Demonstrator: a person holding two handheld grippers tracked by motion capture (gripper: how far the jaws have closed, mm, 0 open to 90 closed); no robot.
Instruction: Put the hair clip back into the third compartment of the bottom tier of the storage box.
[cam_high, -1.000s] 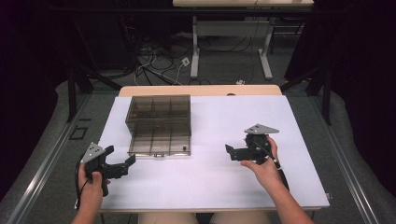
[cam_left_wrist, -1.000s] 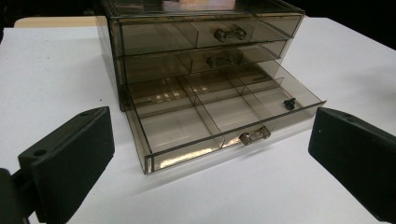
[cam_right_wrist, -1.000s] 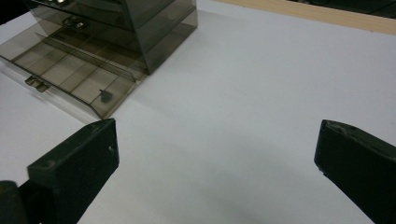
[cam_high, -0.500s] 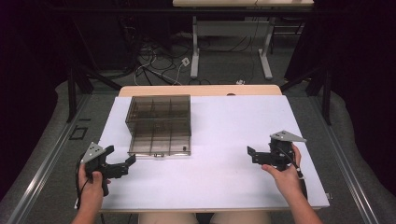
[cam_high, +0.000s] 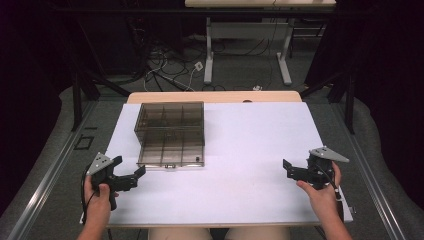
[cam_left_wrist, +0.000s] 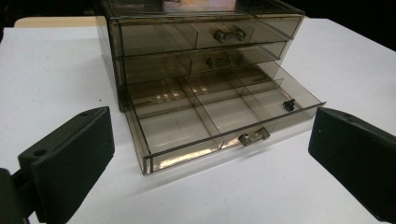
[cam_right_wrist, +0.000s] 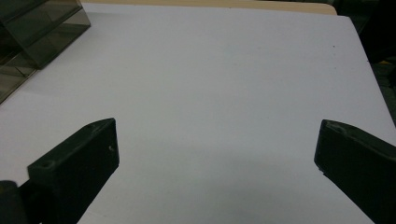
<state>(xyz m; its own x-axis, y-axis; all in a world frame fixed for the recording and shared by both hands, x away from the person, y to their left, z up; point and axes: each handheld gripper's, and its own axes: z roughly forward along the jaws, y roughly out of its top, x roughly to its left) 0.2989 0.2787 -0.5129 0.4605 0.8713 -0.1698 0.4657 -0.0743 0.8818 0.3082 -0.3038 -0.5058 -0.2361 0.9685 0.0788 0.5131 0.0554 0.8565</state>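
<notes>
Left claw (cam_high: 131, 180): held low over the near left part of the white worktop (cam_high: 250, 150), jaws wide apart and holding nothing. It points toward the drawer unit (cam_high: 170, 131), which sits just beyond it. In the left gripper view the unit lies squarely between the two jaws, so the aim appears deliberate: the claw is lined up on the front of the unit, not parked at random.

Drawer unit: a smoked, see-through cabinet of three drawers, standing left of centre on the worktop. The upper two drawers are shut, each with a small handle at mid-front. The bottom drawer (cam_left_wrist: 219, 123) is pulled out toward the person, exposing its divided compartments. A small dark item (cam_left_wrist: 289, 104) lies in the far right compartment; what it is cannot be told. The other compartments look empty. The drawer's knob (cam_left_wrist: 253, 136) faces the left claw, within its line of approach. Judgement: the drawer stands open either for access to its contents or pending closure.

Right claw (cam_high: 295, 172): held over the near right part of the worktop, well apart from the unit, jaws wide apart and empty. It faces bare sheet, with a corner of the unit at the edge of its own view. Judgement: it is idle, standing clear of the left side's work.
</notes>
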